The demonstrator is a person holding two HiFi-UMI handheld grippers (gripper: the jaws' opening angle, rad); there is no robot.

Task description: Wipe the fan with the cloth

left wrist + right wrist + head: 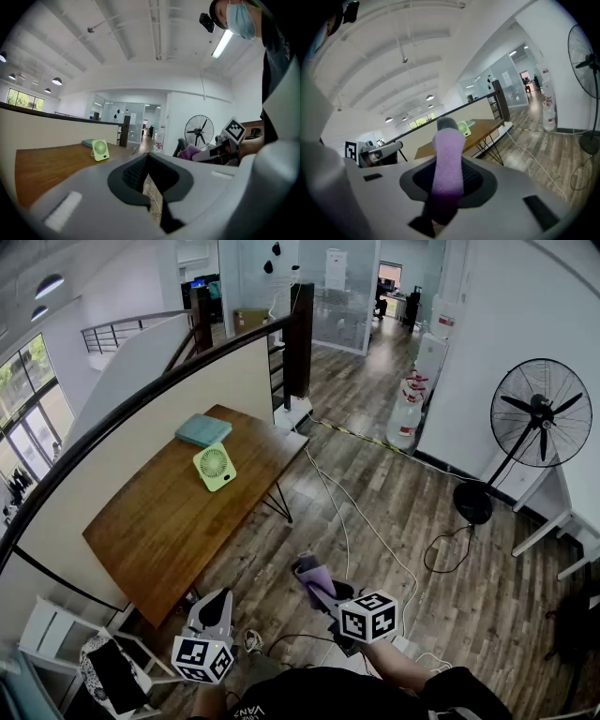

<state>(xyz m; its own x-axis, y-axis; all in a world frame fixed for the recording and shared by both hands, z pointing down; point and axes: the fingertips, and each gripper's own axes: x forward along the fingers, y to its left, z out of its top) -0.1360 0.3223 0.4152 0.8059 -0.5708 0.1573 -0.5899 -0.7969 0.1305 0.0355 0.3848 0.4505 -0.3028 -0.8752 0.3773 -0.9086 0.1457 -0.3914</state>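
Observation:
A small green desk fan [215, 467] stands upright near the far end of the wooden table [169, 521], also visible as the green fan [99, 150] and, partly hidden behind the cloth, the fan [465, 128]. My right gripper [314, 579] is shut on a folded purple cloth [315, 576], which fills the jaws as the purple cloth [447, 164]. My left gripper [217, 607] is shut and empty, its jaws pressed together in the left gripper view [149, 161]. Both grippers hang over the floor in front of the table, well short of the fan.
A teal book [203, 429] lies behind the fan. A tall black pedestal fan [539, 415] stands at the right wall, with cables [375, 531] trailing across the wood floor. Water jugs [405, 418] sit by the wall. A white chair [56, 643] stands at the table's near left.

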